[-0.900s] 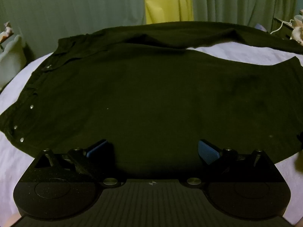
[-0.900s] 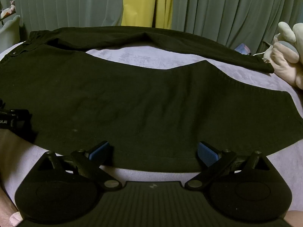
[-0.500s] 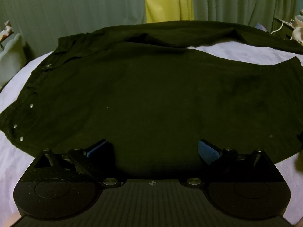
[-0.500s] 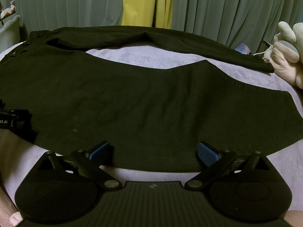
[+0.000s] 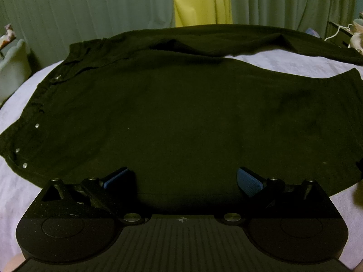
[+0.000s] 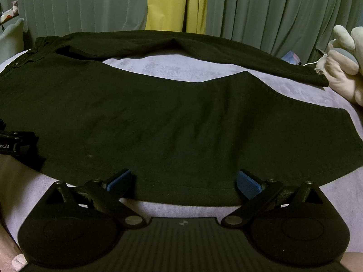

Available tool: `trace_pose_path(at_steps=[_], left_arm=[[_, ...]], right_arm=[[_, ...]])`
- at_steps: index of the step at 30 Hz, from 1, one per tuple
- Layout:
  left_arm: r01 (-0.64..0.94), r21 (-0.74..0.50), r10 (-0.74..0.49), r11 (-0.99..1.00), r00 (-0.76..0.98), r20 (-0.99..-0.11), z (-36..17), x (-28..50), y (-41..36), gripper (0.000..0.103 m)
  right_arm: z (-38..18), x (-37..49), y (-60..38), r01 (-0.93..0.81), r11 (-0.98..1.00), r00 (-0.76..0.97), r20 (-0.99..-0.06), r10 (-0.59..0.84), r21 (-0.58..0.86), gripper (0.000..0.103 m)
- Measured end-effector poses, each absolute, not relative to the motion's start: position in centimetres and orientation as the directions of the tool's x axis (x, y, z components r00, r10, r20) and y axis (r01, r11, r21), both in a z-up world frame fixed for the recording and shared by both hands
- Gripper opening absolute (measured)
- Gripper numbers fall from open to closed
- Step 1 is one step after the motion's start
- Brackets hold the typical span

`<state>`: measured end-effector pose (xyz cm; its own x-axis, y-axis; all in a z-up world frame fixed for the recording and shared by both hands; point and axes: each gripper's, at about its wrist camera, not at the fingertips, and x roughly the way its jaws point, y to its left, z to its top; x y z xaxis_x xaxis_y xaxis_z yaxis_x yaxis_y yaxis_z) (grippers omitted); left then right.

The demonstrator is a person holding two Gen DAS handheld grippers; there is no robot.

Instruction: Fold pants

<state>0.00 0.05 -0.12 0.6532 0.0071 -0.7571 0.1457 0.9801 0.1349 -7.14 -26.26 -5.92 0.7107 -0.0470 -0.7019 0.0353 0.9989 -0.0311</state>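
Black pants spread flat on pale lilac bedding, waistband left, legs splayed apart rightward

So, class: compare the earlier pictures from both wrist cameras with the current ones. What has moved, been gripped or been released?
Nothing has visibly changed. The black pants lie spread on the pale bedcover as before, both legs apart. The left gripper and right gripper remain open at the near edge of the pants, gripping nothing.
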Motion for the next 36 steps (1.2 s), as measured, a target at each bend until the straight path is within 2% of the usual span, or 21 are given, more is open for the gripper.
trace_pose_path(at_steps=[36], left_arm=[[0.144,0.133,0.007,0.981,0.651,-0.759,-0.43,-0.16,-0.14,0.103]], right_arm=[[-6.15,-7.16,-26.27,0.035,0.999,0.707,-0.706,-0.037,-0.017,0.099]])
